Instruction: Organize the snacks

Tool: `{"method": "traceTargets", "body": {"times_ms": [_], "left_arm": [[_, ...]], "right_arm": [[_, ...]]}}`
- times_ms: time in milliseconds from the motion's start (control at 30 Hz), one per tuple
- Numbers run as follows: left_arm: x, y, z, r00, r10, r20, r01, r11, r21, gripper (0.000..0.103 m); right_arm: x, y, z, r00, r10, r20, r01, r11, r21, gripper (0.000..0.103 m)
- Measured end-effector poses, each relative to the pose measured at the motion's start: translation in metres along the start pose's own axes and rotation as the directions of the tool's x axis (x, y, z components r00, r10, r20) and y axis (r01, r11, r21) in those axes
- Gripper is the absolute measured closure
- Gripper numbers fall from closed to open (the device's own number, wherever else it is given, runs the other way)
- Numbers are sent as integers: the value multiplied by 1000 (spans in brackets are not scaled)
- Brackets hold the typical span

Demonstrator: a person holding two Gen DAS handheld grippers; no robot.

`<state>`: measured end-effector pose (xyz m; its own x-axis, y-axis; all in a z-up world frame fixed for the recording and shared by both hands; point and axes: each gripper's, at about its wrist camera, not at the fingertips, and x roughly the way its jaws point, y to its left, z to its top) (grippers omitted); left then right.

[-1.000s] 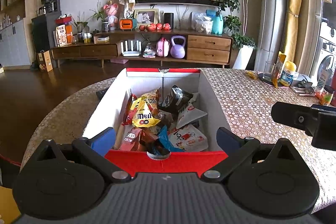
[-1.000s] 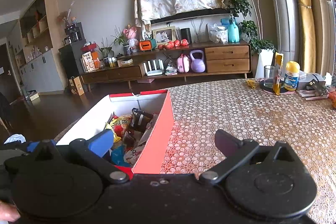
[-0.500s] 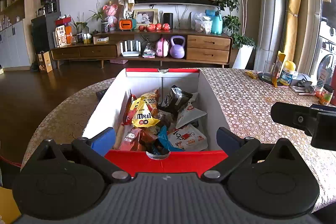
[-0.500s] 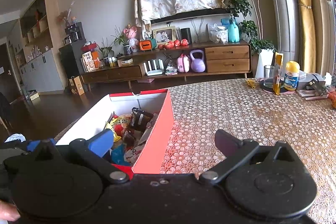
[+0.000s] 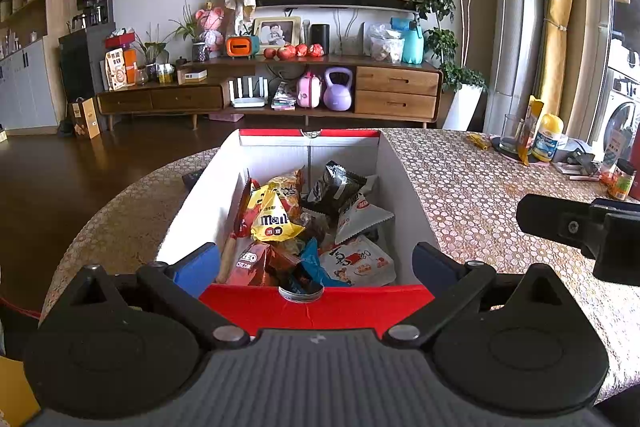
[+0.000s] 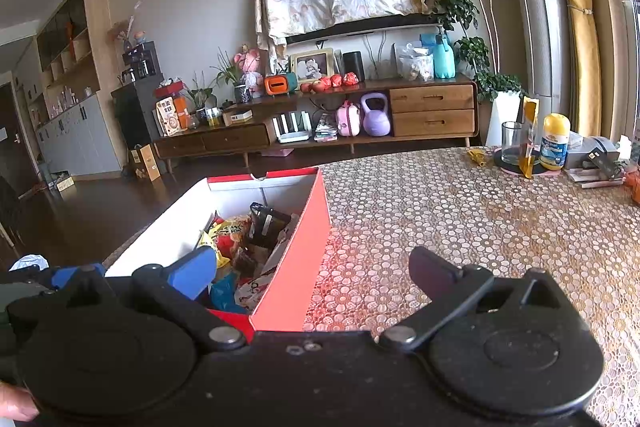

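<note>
1. Spanning both views: tabletop (image 5: 460, 171) under a gold floral cloth, carrying all else.
2. Resting on it, toward its left edge: red box (image 5: 312, 307) with white inner walls, open on top.
3. Hovering at the box's near end: left gripper (image 5: 316, 263), fingers (image 5: 198, 267) spread wide to about the box's width, holding nothing.
4. Poised over the box's right near corner: right gripper (image 6: 316, 271), fingers (image 6: 194, 269) wide apart, empty, one above the snacks, the other above the cloth.
5. Heaped inside the box: snacks, among them a yellow M&M's bag (image 5: 274, 219), a black packet (image 5: 336, 187), a white pouch (image 5: 358, 261).
6. Standing well apart at the far right: a glass (image 6: 511, 143), a yellow-capped bottle (image 6: 555, 141).
</note>
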<state>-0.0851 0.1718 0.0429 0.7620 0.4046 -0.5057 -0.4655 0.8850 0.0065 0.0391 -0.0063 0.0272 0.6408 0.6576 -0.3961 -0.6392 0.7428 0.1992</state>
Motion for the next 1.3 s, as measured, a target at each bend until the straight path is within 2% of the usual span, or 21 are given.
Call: {"method": "traceTargets", "body": {"times_ms": [1300], "left_arm": [[0,-1,-4,1000,-1,7,1,1000,2,0]], "right_arm": [[-2,-1,0,1000,-2,2,2,1000,6,0]]}}
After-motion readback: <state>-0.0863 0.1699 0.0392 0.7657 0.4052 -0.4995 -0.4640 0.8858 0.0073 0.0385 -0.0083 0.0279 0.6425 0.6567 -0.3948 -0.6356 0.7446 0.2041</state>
